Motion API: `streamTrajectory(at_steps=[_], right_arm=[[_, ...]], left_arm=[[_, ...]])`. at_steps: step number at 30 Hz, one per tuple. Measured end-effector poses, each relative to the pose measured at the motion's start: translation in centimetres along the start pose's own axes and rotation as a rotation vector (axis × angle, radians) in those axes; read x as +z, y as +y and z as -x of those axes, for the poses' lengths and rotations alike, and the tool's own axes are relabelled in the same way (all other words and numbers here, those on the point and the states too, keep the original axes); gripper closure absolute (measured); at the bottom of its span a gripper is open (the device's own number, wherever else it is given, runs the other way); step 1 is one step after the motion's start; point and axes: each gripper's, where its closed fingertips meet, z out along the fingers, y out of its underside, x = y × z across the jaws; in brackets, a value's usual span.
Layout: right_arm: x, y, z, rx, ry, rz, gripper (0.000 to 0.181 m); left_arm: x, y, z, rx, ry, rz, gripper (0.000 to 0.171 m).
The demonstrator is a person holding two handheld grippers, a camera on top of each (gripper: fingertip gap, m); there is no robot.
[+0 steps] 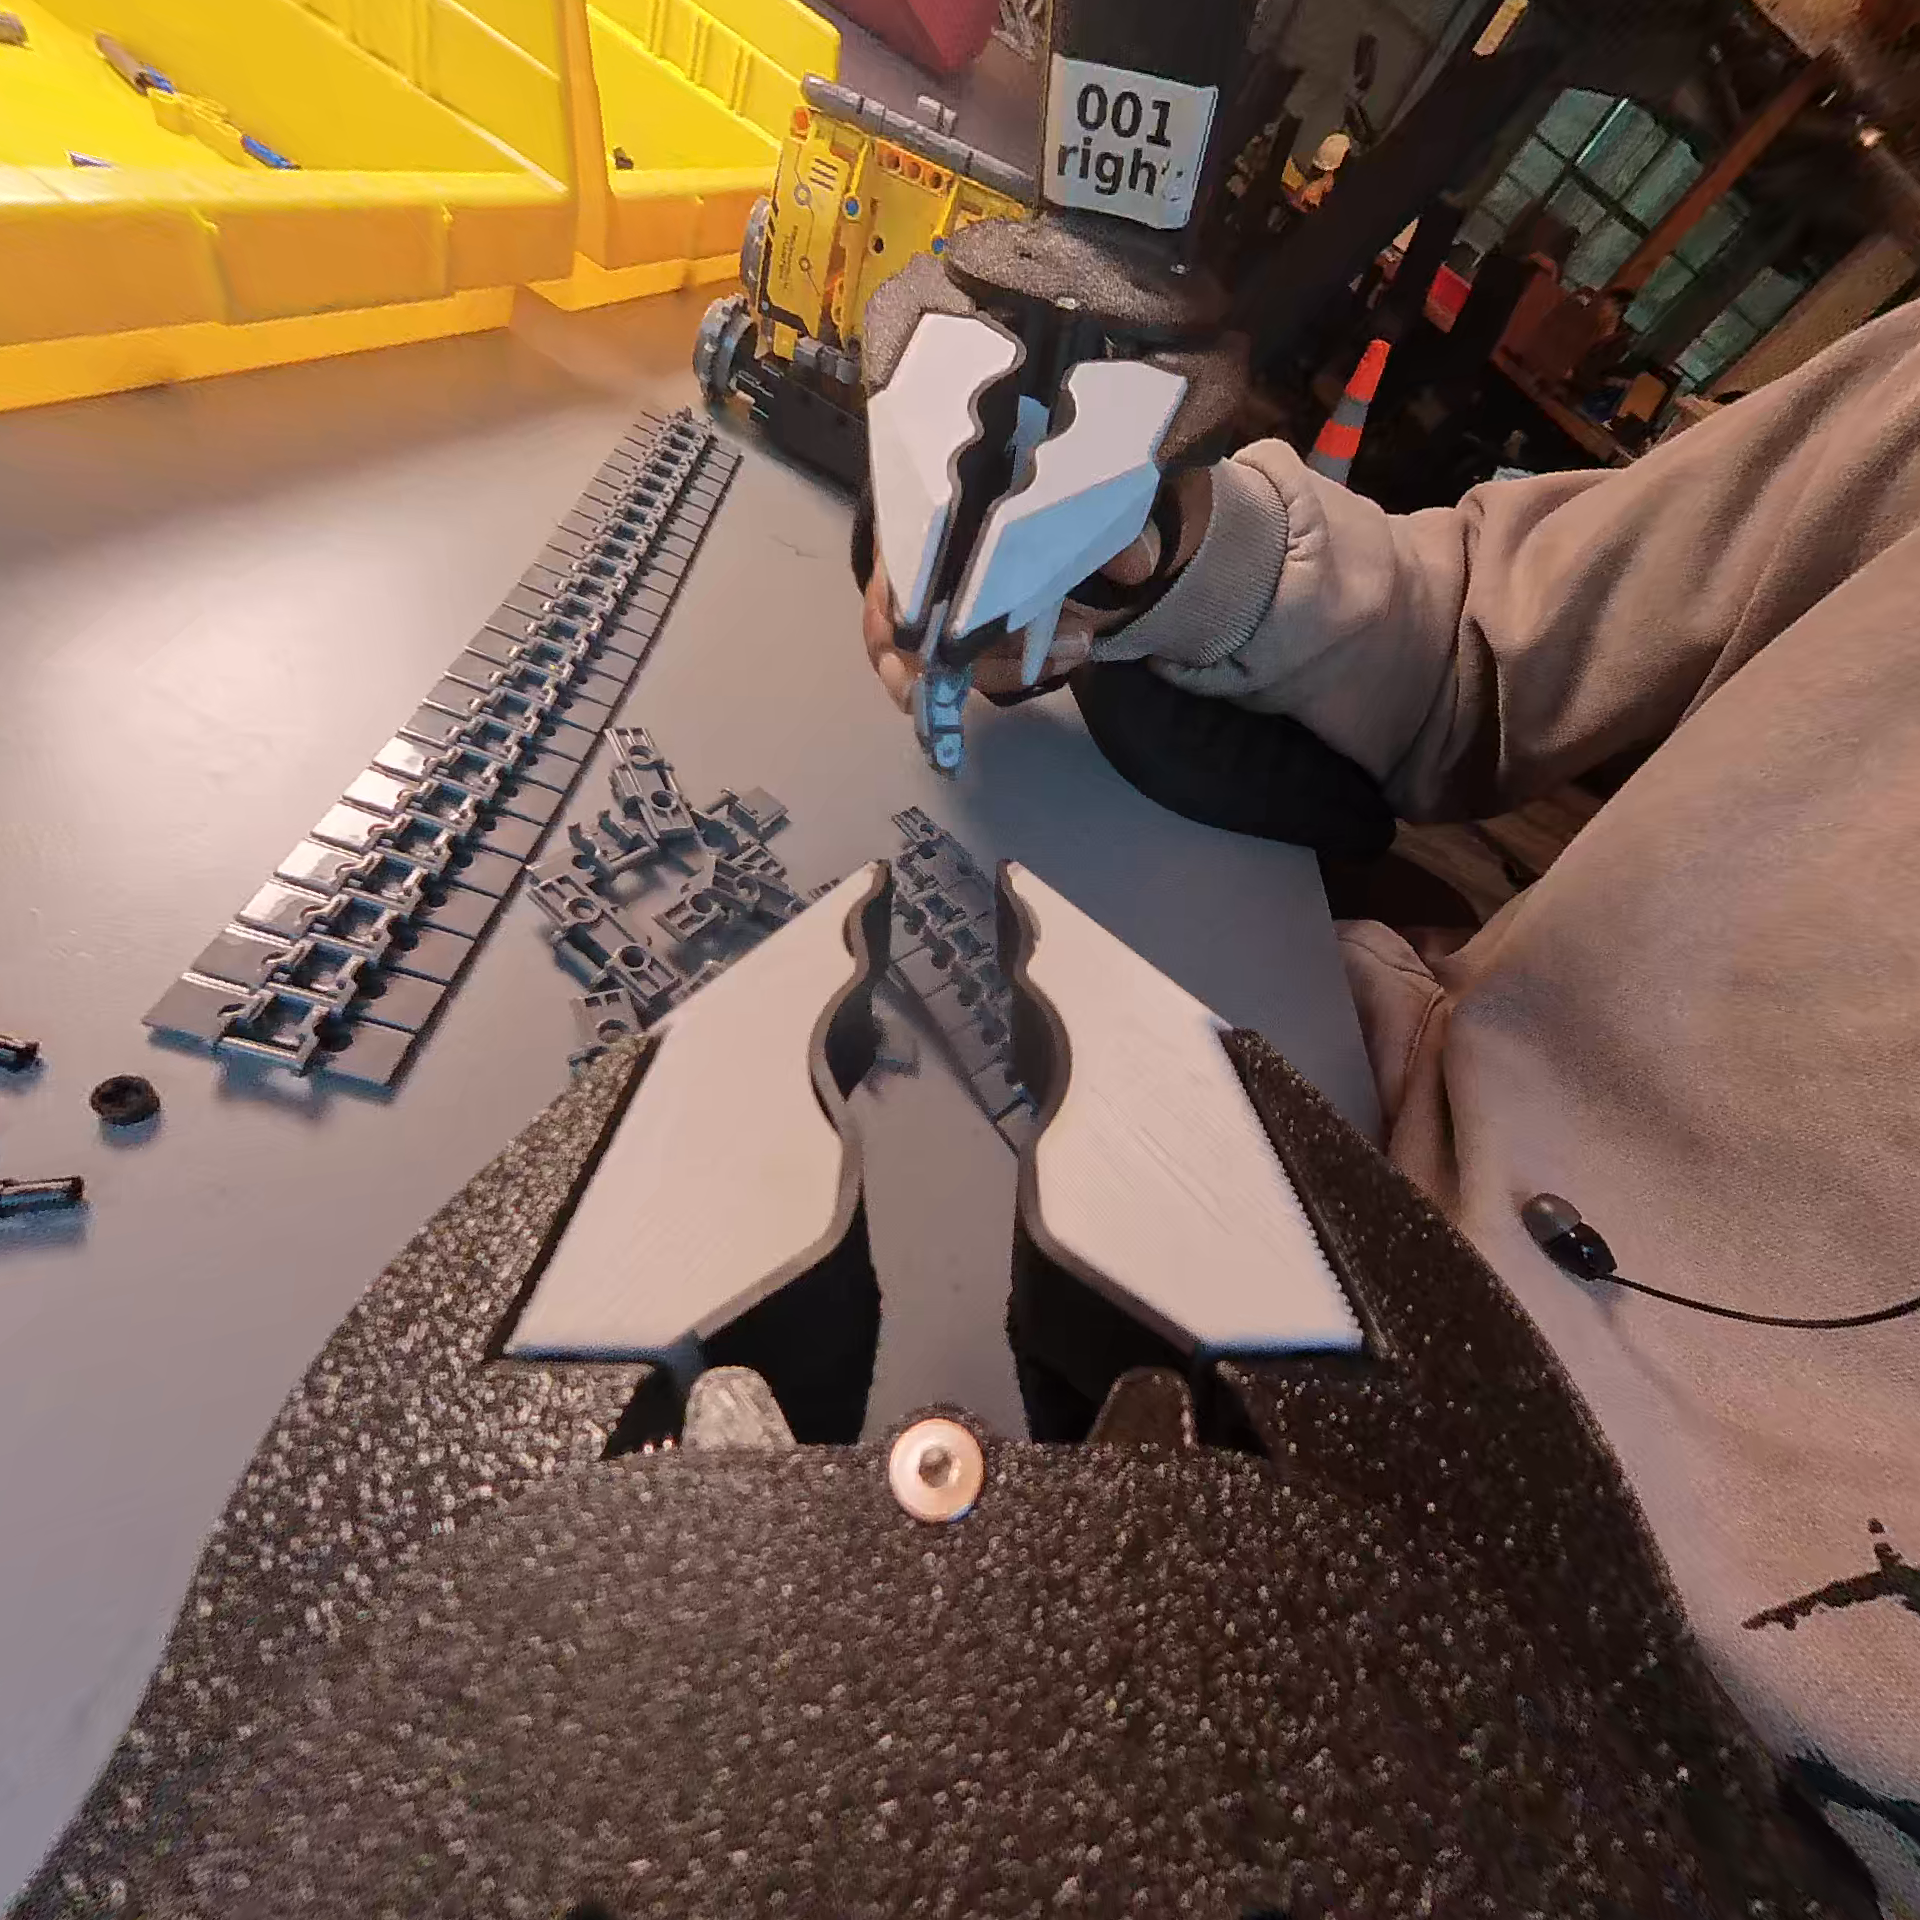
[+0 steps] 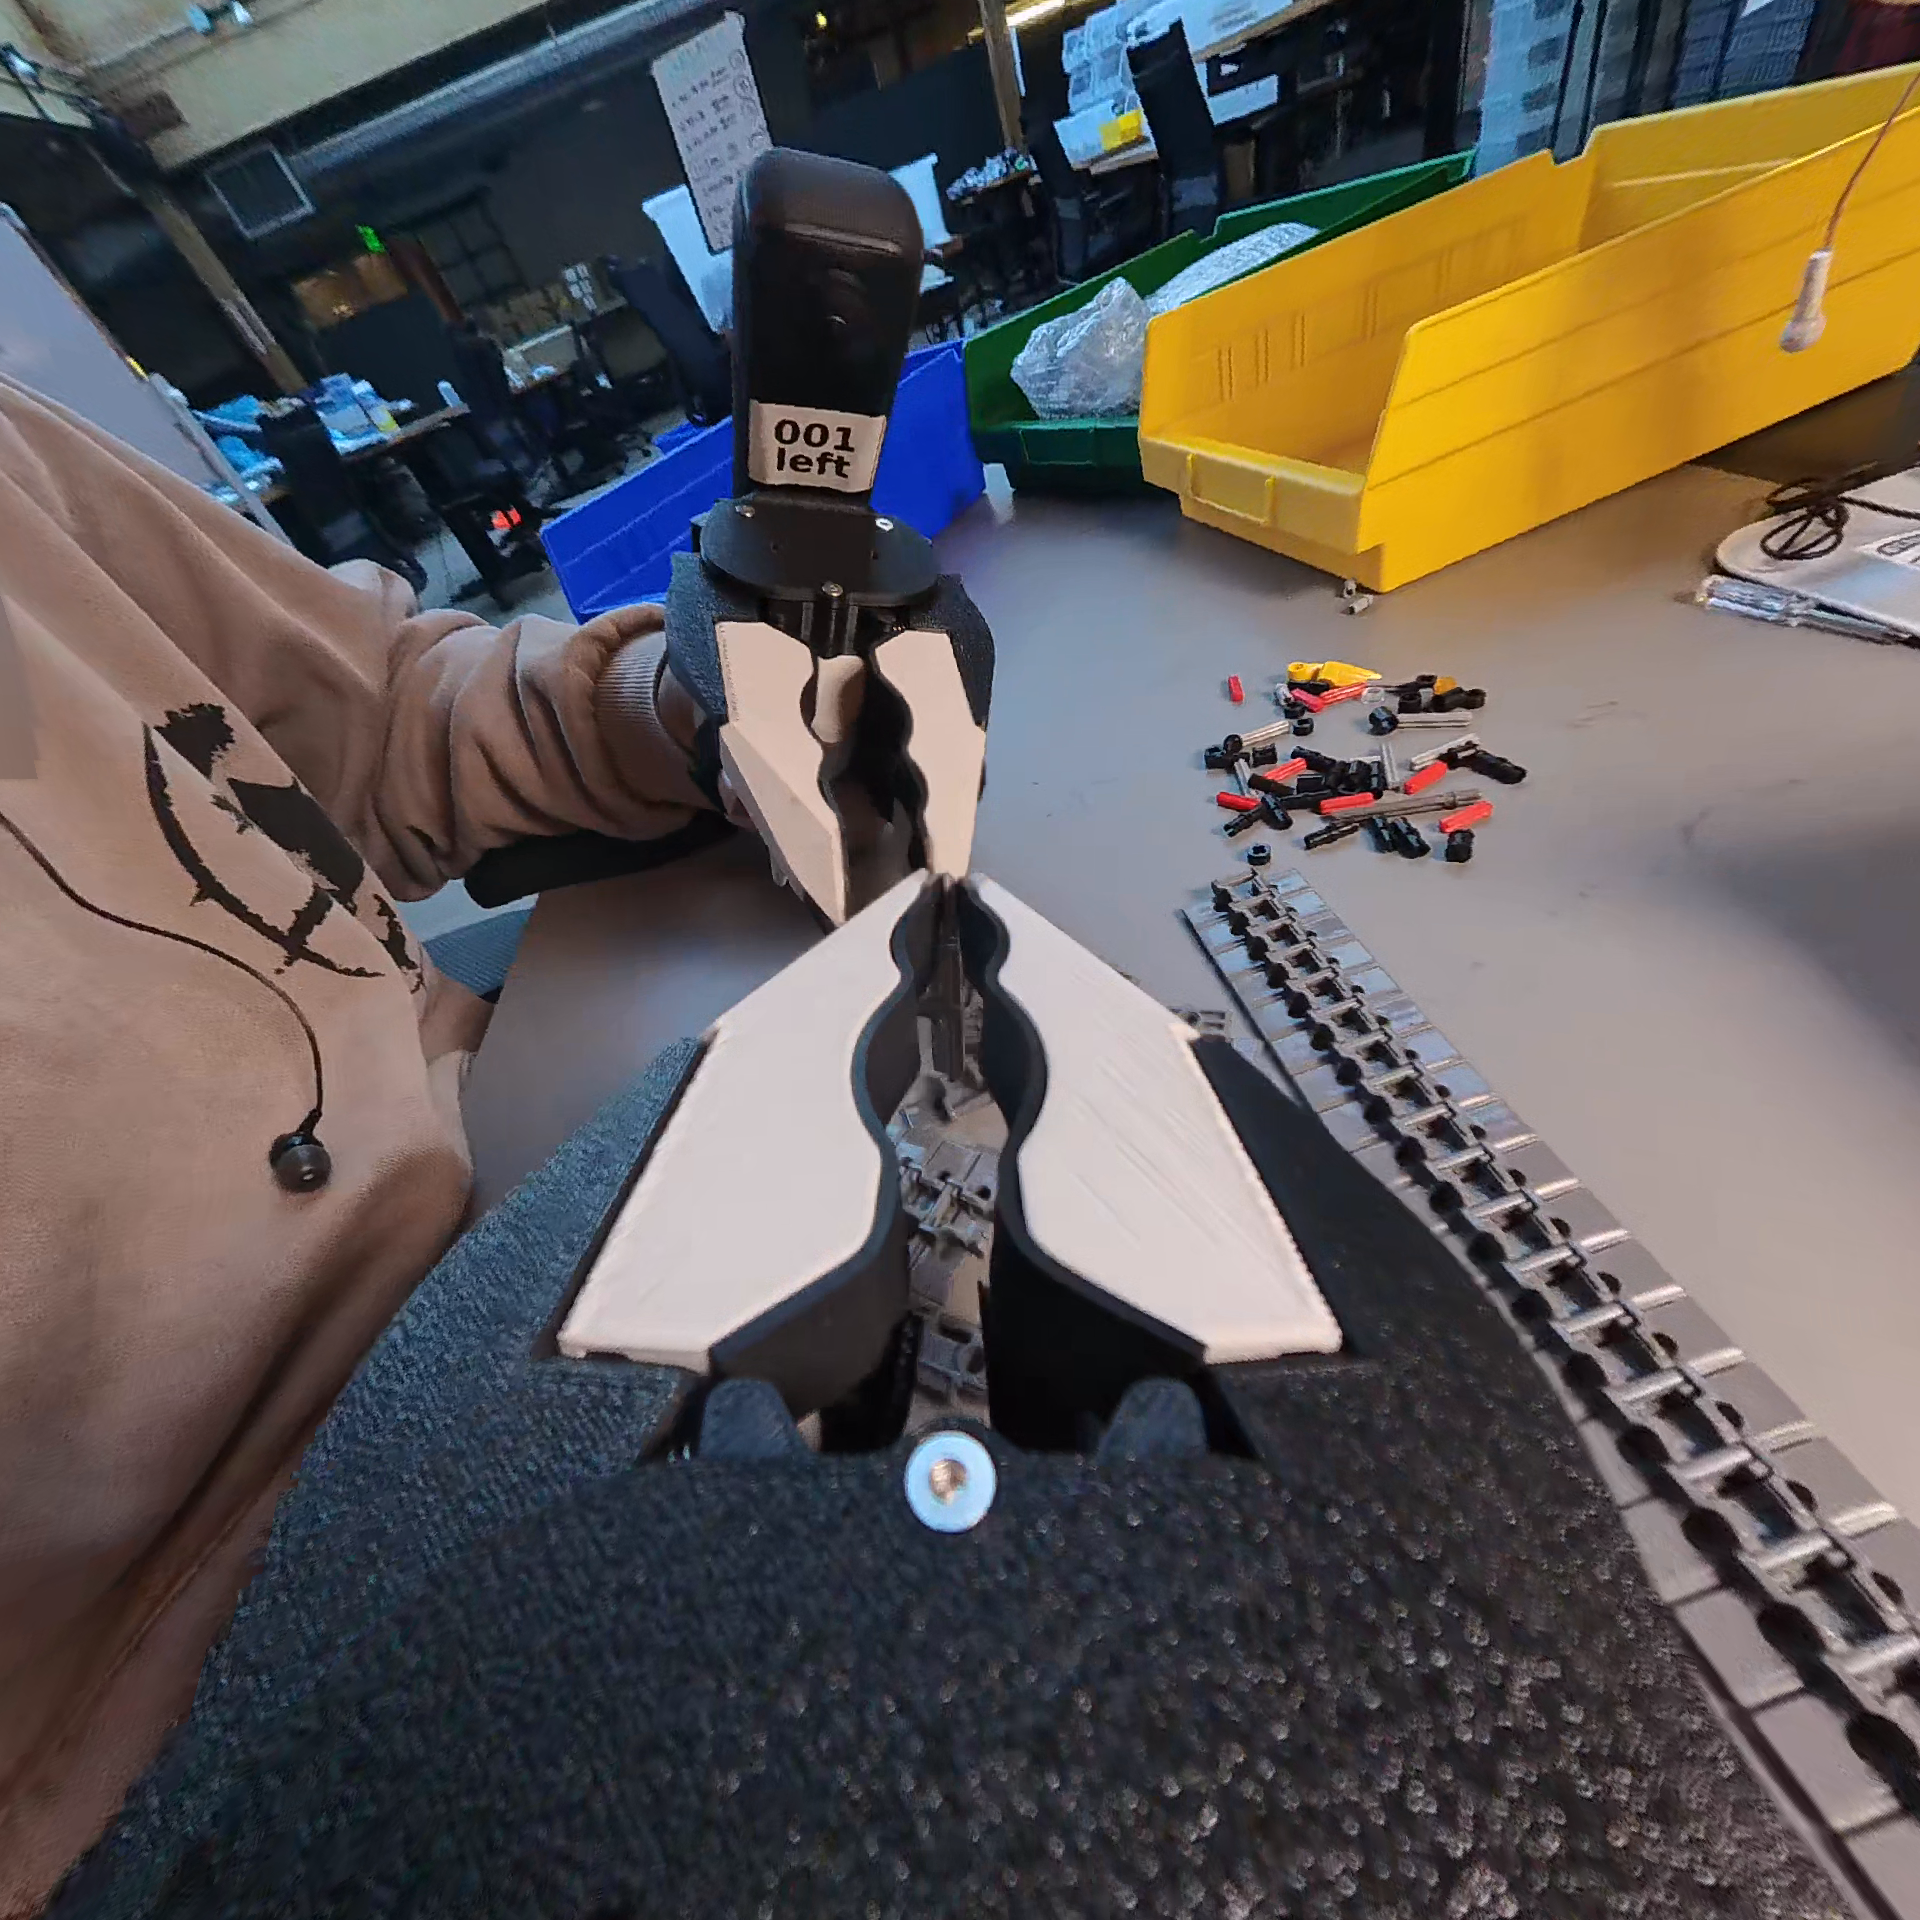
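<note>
Fingers (image 2: 790,1091) of my right gripper (image 2: 945,888) are pressing together on a small grey link (image 1: 943,727), which is hanging from their tips just above the tabletop (image 1: 208,520). My left gripper (image 1: 940,883) is hovering with its fingers (image 1: 727,1091) spread, holding nothing, low over a short strip of joined links (image 1: 956,966). A pile of loose links (image 1: 665,894) is lying at eleven o'clock of the left fingers, and a long track strip (image 1: 457,769) is stretching away at ten o'clock. The right gripper is hanging at twelve o'clock, near the left one but apart. Beyond it a yellow model vehicle (image 1: 831,239) is standing beside yellow bins (image 1: 312,208). Small red and black pins (image 2: 1351,769) are lying at one o'clock of my right fingers.
</note>
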Motion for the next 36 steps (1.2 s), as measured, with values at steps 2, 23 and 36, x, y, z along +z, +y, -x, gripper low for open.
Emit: streamTrajectory(at_steps=[2,23,36], right_arm=[[0.0,-0.5,0.3,0.045,-0.030,-0.036,0.180],[1.6,-2.8,4.1,-0.078,-0.109,-0.164,0.180],[1.8,0.6,3.1,-0.231,-0.057,0.057,0.180]], left_arm=[[0.0,-0.5,0.1,-0.017,0.000,-0.033,0.147],[-1.5,-4.1,-2.9,-0.158,0.198,-0.236,0.170],[-2.4,-3.2,1.2,-0.225,0.054,-0.204,0.169]])
